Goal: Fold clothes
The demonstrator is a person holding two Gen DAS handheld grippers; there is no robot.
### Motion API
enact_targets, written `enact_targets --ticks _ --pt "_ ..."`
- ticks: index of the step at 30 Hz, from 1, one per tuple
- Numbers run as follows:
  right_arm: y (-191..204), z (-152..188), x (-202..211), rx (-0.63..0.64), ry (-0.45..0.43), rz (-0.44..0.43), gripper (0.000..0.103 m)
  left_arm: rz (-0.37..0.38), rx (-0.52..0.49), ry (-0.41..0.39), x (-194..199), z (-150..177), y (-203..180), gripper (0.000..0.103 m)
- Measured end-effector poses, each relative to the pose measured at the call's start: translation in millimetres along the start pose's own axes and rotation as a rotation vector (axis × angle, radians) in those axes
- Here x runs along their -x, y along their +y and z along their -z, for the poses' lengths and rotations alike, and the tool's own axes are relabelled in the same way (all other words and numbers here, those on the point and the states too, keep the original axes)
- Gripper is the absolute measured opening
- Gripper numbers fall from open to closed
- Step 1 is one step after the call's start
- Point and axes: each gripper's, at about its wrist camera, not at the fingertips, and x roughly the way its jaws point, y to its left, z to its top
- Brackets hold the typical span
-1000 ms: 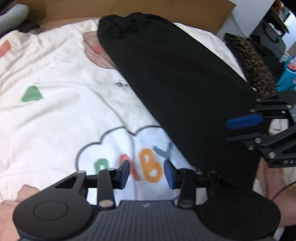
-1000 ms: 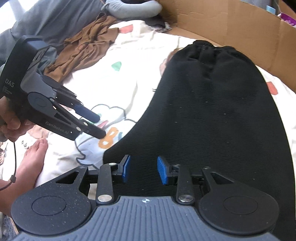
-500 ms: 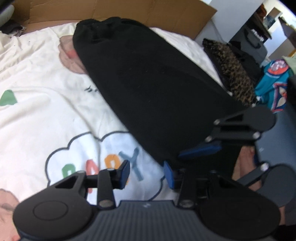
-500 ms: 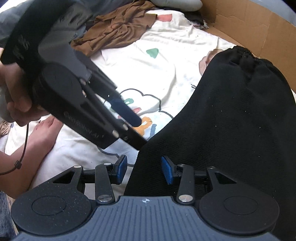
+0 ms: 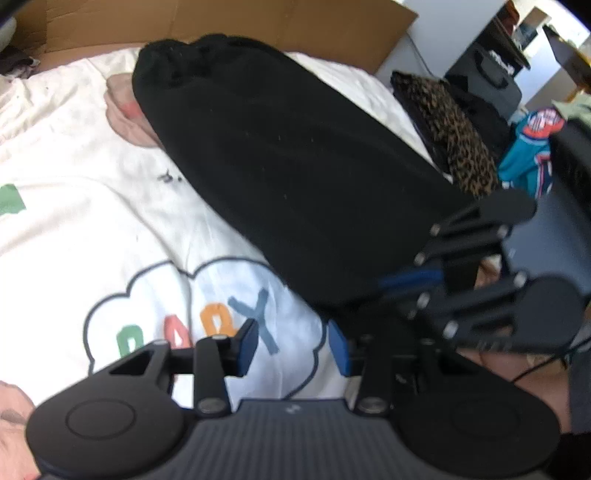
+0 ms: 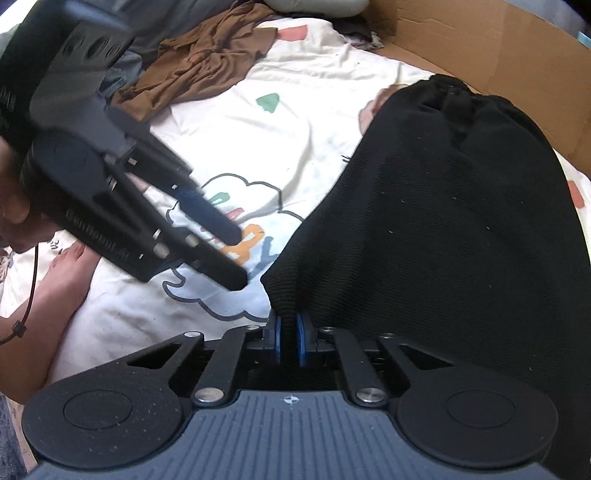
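A black knit garment (image 5: 295,177) (image 6: 443,221) lies spread lengthwise on a white printed bedsheet (image 5: 92,221) (image 6: 280,147), its gathered waistband at the far end. My right gripper (image 6: 289,339) is shut on the garment's near left corner, black fabric pinched between its blue pads. In the left wrist view it shows as a black linkage (image 5: 410,280) at the garment's near edge. My left gripper (image 5: 291,347) is open over the sheet's cloud print, just left of that corner, with nothing between its fingers. The right wrist view shows it (image 6: 236,258) close by.
Cardboard (image 5: 258,22) (image 6: 498,48) walls off the far side of the bed. A crumpled brown garment (image 6: 199,62) lies at the far left. A leopard-print item (image 5: 454,140) and teal clothing (image 5: 532,155) sit off the bed's right edge. A bare foot (image 6: 62,266) rests on the sheet.
My right gripper's jaws have shut on the black garment's near corner, which now bunches up between the pads. The left gripper has stayed open, close beside it.
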Motion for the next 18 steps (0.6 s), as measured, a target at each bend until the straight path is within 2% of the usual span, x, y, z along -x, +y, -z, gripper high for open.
enact_targets --ticks 3,9,18 --pt "-5 0 7 -0.017 -0.017 0.005 0.003 -0.001 -0.002 0.007 -6 0 -5 0.044" --pt "-19 6 22 -0.062 -0.051 0.028 0.002 -0.005 -0.028 -0.027 -17 -11 -18 0.054" --pt "-29 11 38 -0.098 -0.078 0.038 0.002 -0.046 -0.059 -0.04 -40 -28 -32 0.053"
